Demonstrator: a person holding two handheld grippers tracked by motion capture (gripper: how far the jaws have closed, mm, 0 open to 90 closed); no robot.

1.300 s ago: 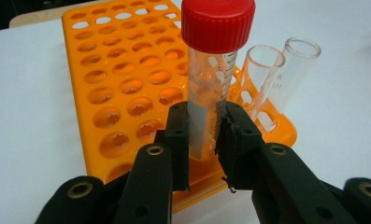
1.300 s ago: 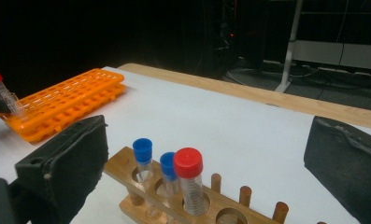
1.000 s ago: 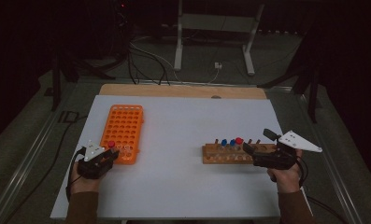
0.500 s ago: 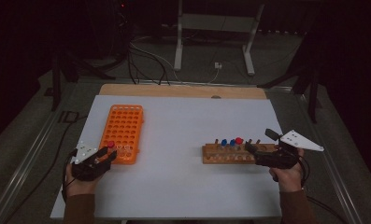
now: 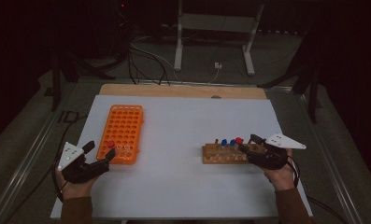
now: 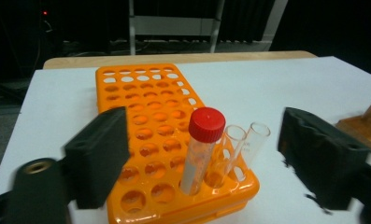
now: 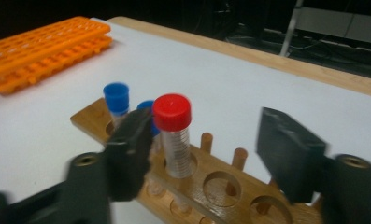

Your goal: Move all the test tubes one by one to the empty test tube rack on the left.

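Red-capped tube point(image 6: 201, 151) upright in orange rack point(image 6: 141, 88), left gripper point(image 6: 206, 158) just released.

Bench point(image 5: 183, 121): a white top with a bare wooden strip point(image 5: 174, 90) showing along the far edge. Two items stand directly on it. An orange plastic tube rack point(image 5: 122, 126) stands near the left edge, its long side running from near to far; its near end holds a red-capped tube point(image 6: 202, 149) and two uncapped clear tubes point(image 6: 241, 144) just beside it. A wooden tube rack point(image 5: 223, 154) stands towards the near right corner, lengthwise along the near edge, well apart from the orange one; it carries two blue-capped tubes point(image 7: 116, 100), one red-capped tube point(image 7: 173, 133) and short wooden pegs point(image 7: 206, 141). The middle of the white surface lies between the two racks
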